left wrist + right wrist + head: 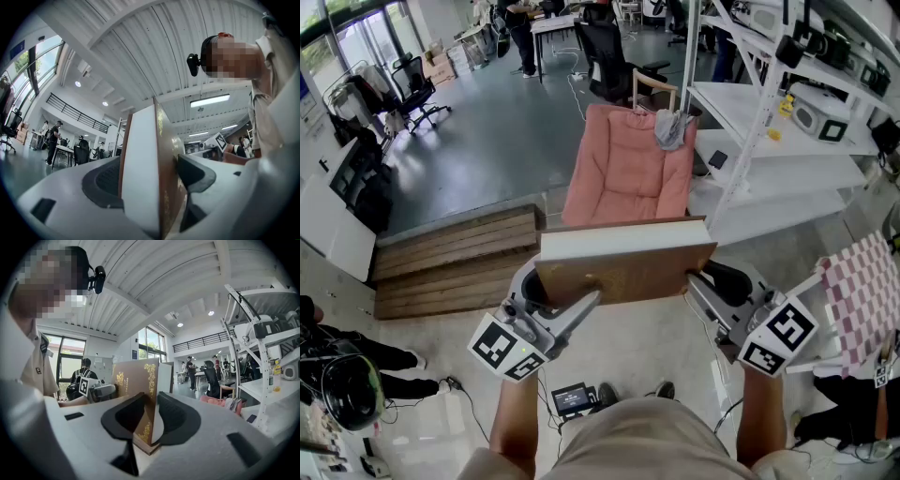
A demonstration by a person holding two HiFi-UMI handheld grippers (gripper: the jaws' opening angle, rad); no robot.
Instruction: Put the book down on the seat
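Workshop hall w/ a grey floor (487,141) that gives way to pale floor nearer the person. A white shelf rack (769,169) stands at the right, and low wooden steps (455,258) lie at the left where the two floors meet.

Between steps and rack is the seat (623,169), a chair w/ a pink padded cushion. A grey cloth (670,129) hangs over its top right corner.

The book (623,262) is not on the seat. It is held up in the air in front of the person, roughly flat, on the near side of the seat and apart from it. It has a brown cover w/ gold print, and its white page edge faces the seat.

The left tool (548,302) grips the book's left end. In its own view its jaws (150,173) stand wide, spanning the book's (140,154) full thickness, one pad on each cover.

The right tool (705,281) grips the right end. In its own view its jaws (152,413) are only a little apart, pinched on a thin part of the book (136,380) at the cover edge.

A pink-and-white checked cloth (862,291) shows at far right.
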